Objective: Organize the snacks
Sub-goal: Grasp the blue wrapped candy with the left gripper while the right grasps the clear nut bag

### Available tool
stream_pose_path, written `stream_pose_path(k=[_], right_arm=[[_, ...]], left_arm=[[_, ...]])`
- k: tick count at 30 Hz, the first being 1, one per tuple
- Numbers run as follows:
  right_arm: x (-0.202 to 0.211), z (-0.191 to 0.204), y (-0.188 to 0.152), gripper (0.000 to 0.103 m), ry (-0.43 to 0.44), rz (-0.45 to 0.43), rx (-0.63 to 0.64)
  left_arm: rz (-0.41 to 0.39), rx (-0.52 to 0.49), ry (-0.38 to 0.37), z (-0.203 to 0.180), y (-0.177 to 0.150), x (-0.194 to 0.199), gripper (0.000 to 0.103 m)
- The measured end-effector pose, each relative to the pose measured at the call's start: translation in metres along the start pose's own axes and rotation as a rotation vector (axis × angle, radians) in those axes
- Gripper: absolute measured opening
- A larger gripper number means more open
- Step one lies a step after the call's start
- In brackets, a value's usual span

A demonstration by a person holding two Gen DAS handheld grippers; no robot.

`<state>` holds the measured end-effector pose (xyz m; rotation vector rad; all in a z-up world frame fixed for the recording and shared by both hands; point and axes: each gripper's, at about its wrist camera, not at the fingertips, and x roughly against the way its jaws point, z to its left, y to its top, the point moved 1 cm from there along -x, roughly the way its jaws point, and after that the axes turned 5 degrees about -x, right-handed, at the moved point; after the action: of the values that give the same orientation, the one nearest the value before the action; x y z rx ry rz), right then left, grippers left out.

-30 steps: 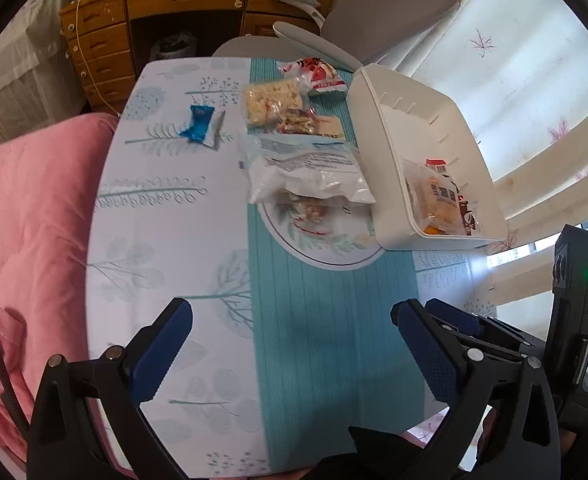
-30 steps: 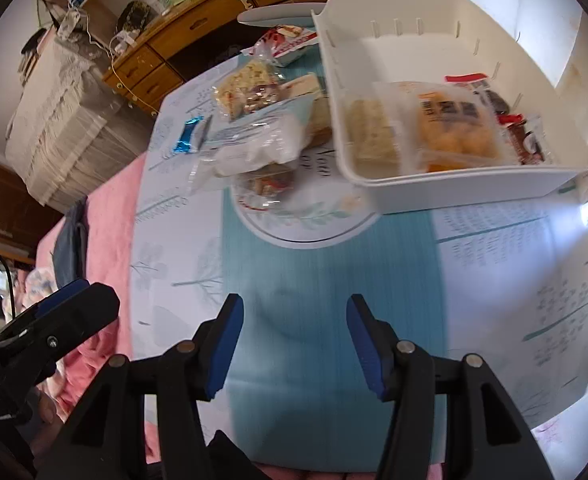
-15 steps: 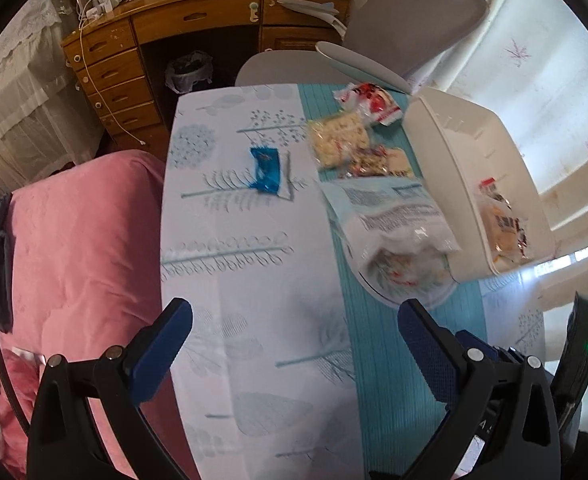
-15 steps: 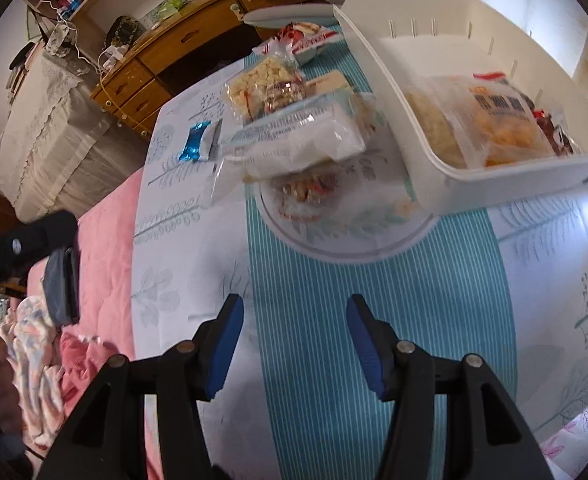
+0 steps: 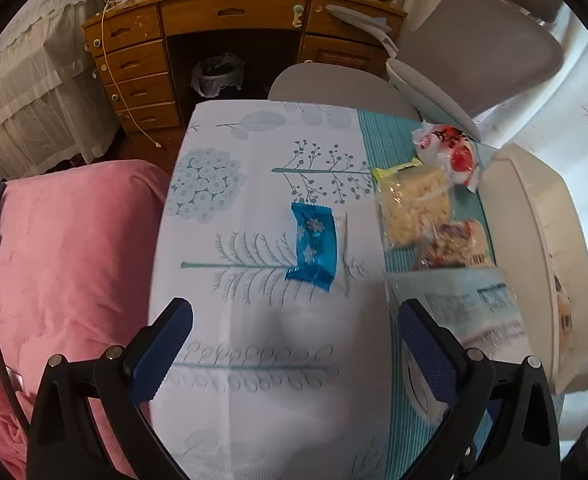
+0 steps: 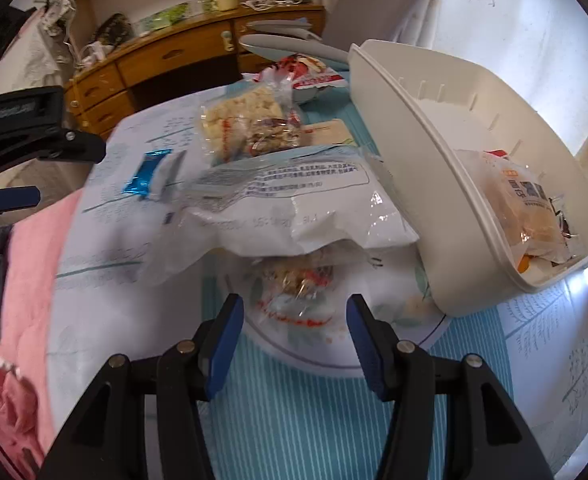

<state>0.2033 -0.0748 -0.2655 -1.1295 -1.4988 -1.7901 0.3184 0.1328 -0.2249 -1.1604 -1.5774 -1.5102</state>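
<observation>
- The counter [image 5: 253, 380] carries loose snacks toward its far right corner.
- White bin [image 6: 434, 168] along the right edge collects packets.
- Large white bag [image 6: 294, 208] covers a small packet [image 6: 298, 284]; right tongs [image 6: 291, 332], apart, face it.
- Blue packet [image 5: 313, 246] lies mid-counter; left tongs [image 5: 294, 354] gape toward it, likely next.

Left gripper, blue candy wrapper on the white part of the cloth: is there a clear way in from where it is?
Probably yes. The left gripper is open and empty, facing the blue candy wrapper with only bare tablecloth between. The big white bag lies off to its right, clear of that line.
</observation>
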Motion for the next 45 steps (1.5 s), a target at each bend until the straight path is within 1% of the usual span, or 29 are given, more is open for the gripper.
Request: stream_pose_path(k=[2, 4, 6, 7, 11, 13, 16, 17, 19, 20, 21, 23, 25, 29, 31, 32, 35, 41, 45], right_arm=[[-0.006, 0.004, 0.001, 0.054, -0.012, -0.004, 0.009], [-0.013, 0.009, 0.001, 0.054, 0.002, 0.004, 0.023], [-0.022, 0.013, 0.001, 0.054, -0.011, 0.021, 0.040], [-0.025, 0.015, 0.001, 0.054, -0.016, 0.024, 0.041], [-0.030, 0.015, 0.001, 0.054, -0.057, -0.028, 0.042], [-0.032, 0.012, 0.002, 0.054, -0.075, -0.049, 0.040], [-0.039, 0.008, 0.003, 0.054, -0.093, -0.054, 0.030], [-0.039, 0.007, 0.003, 0.054, -0.095, -0.070, 0.029], [-0.039, 0.008, 0.004, 0.054, -0.101, -0.087, 0.036], [-0.039, 0.007, 0.004, 0.054, -0.098, -0.091, 0.031], [-0.039, 0.006, 0.004, 0.054, -0.095, -0.092, 0.026], [-0.038, 0.006, 0.004, 0.053, -0.091, -0.097, 0.021], [-0.038, 0.005, 0.004, 0.052, -0.080, -0.100, 0.018], [-0.037, 0.003, 0.003, 0.051, -0.065, -0.101, 0.010], [-0.037, 0.002, 0.003, 0.050, -0.058, -0.101, 0.010], [-0.037, 0.001, 0.004, 0.050, -0.055, -0.099, 0.010], [-0.037, 0.000, 0.004, 0.050, -0.044, -0.095, 0.008], [-0.035, -0.002, 0.003, 0.050, -0.029, -0.079, -0.002], [-0.034, -0.004, 0.001, 0.049, -0.022, -0.073, 0.000]], left_arm=[[0.002, 0.011, -0.016, -0.001, 0.006, -0.016, 0.102], [0.005, 0.020, -0.021, -0.003, 0.012, -0.031, 0.101], [0.013, 0.029, -0.012, -0.002, 0.017, -0.044, 0.096], [0.021, 0.038, -0.003, -0.002, 0.019, -0.051, 0.096], [0.030, 0.064, -0.013, 0.002, 0.025, -0.072, 0.096], [0.040, 0.066, -0.012, 0.002, 0.025, -0.082, 0.094], [0.048, 0.063, -0.006, 0.001, 0.025, -0.092, 0.085], [0.031, 0.050, 0.009, -0.002, 0.026, -0.093, 0.080], [0.025, 0.038, 0.022, -0.005, 0.028, -0.095, 0.079], [0.021, 0.031, 0.027, -0.007, 0.028, -0.096, 0.077], [0.015, 0.025, 0.036, -0.009, 0.029, -0.095, 0.071], [0.005, 0.018, 0.046, -0.009, 0.029, -0.092, 0.064], [-0.003, 0.026, 0.041, -0.009, 0.029, -0.091, 0.057], [-0.025, 0.047, 0.033, -0.006, 0.029, -0.088, 0.041], [-0.033, 0.061, 0.029, -0.005, 0.028, -0.086, 0.038], [-0.035, 0.066, 0.032, -0.003, 0.026, -0.084, 0.035], [-0.037, 0.084, 0.012, 0.002, 0.024, -0.085, 0.035], [-0.032, 0.102, 0.011, 0.007, 0.017, -0.080, 0.034], [-0.016, 0.137, 0.000, 0.013, 0.009, -0.074, 0.034]])
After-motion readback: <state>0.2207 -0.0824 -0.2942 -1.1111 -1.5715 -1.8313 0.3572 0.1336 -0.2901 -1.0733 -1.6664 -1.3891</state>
